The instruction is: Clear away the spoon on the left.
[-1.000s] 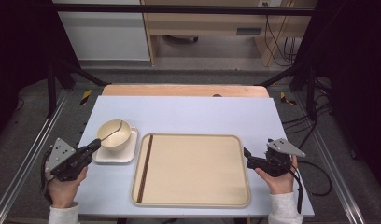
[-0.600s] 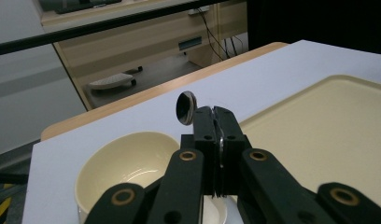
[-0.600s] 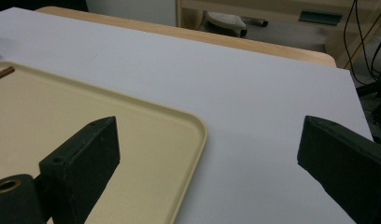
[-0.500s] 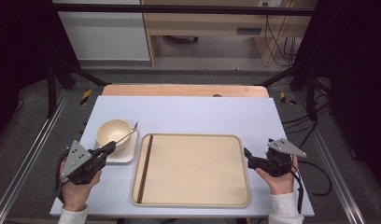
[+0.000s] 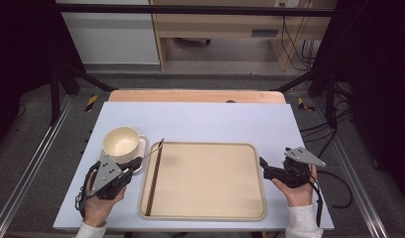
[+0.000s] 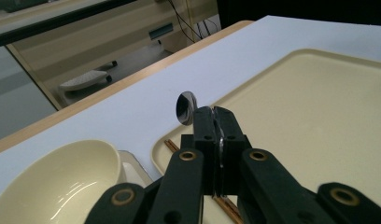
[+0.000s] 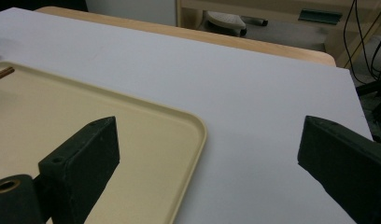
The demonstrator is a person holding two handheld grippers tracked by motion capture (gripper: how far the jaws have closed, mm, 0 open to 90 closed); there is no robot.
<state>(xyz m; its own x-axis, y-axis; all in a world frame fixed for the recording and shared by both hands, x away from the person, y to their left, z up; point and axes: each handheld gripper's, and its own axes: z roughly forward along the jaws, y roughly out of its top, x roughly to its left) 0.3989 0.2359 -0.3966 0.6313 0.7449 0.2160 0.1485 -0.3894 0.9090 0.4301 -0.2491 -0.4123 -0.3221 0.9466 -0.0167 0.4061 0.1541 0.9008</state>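
A metal spoon (image 5: 153, 150) sticks out of my left gripper (image 5: 137, 162), whose jaws are shut on its thin handle. Its small round head (image 6: 186, 107) hangs over the left rim of the beige tray (image 5: 205, 179). Dark brown chopsticks (image 5: 153, 182) lie along the tray's left side, under the spoon. A cream bowl (image 5: 121, 142) stands on a small white dish (image 5: 142, 148) just left of the tray, behind my left gripper (image 6: 215, 114). My right gripper (image 5: 263, 164) rests at the tray's right edge, and its jaws stand wide open over bare tray and table (image 7: 207, 140).
The white table top (image 5: 215, 121) has free room behind the tray and to its right. A wooden strip (image 5: 195, 95) runs along the far edge. Cables (image 5: 334, 183) trail off the right side, and metal frame rails flank the table.
My left gripper has moved right and toward the near edge with the spoon, from over the bowl to the tray's left rim. The right gripper has stayed put.
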